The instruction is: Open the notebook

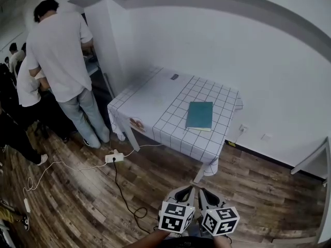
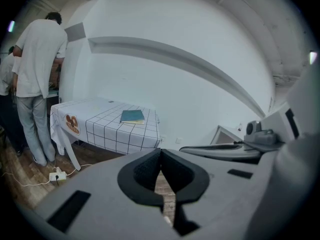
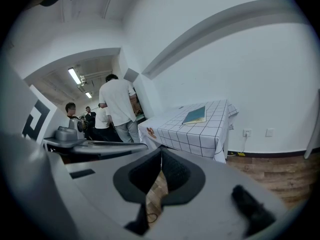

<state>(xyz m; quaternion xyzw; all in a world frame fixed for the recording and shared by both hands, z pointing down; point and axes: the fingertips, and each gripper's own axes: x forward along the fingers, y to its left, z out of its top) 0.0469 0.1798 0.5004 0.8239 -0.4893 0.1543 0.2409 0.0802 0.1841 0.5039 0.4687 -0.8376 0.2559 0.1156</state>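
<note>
Teal notebook [image 1: 199, 115] lies flat and closed at frame center, on the right half of the checked bench [image 1: 150, 99], so nothing's opened yet. Left tool [image 1: 184, 191] and right tool [image 1: 206, 193] sit bottom center, both clenched on nothing, well short of it. I'm guessing they're just carried that way. No readable writing anywhere.

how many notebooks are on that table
1. A teal notebook lies closed and flat on the gridded part of the checked table, toward its right end in the head view. No other notebook shows on it.
</note>
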